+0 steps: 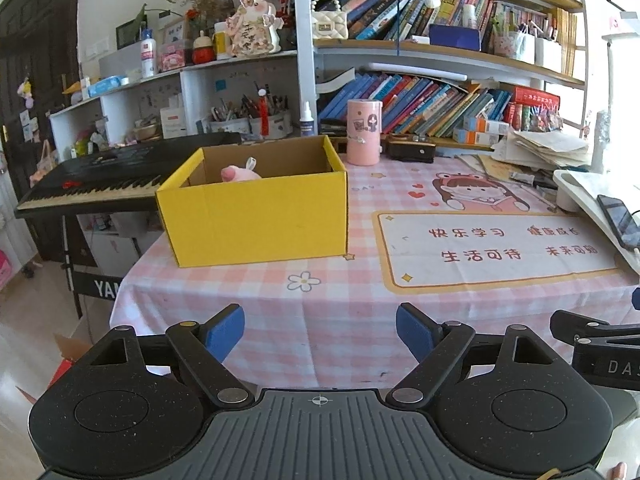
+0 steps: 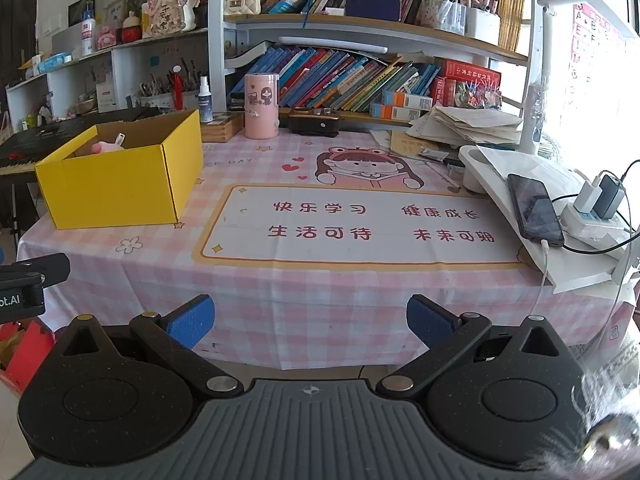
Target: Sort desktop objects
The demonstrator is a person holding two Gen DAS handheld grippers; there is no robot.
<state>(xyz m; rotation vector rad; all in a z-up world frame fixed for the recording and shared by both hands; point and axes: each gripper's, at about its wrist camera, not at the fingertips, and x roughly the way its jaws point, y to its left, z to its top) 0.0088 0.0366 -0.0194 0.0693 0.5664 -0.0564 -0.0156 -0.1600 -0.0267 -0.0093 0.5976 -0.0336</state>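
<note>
Matt yellow cardboard box (image 1: 256, 216) on a smooth checked cloth (image 1: 340, 312).

Right hand-held gripper (image 2: 310, 322) spread wide, empty; pink toy (image 2: 105, 147) inside yellow box (image 2: 120, 184).

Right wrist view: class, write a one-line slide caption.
Open right hand-held gripper faces a pink checked desk; yellow box holds a pink plush toy.

left wrist, right wrist — off desk's near edge, facing shelves | shared: yellow box (image 1: 256, 216)
</note>
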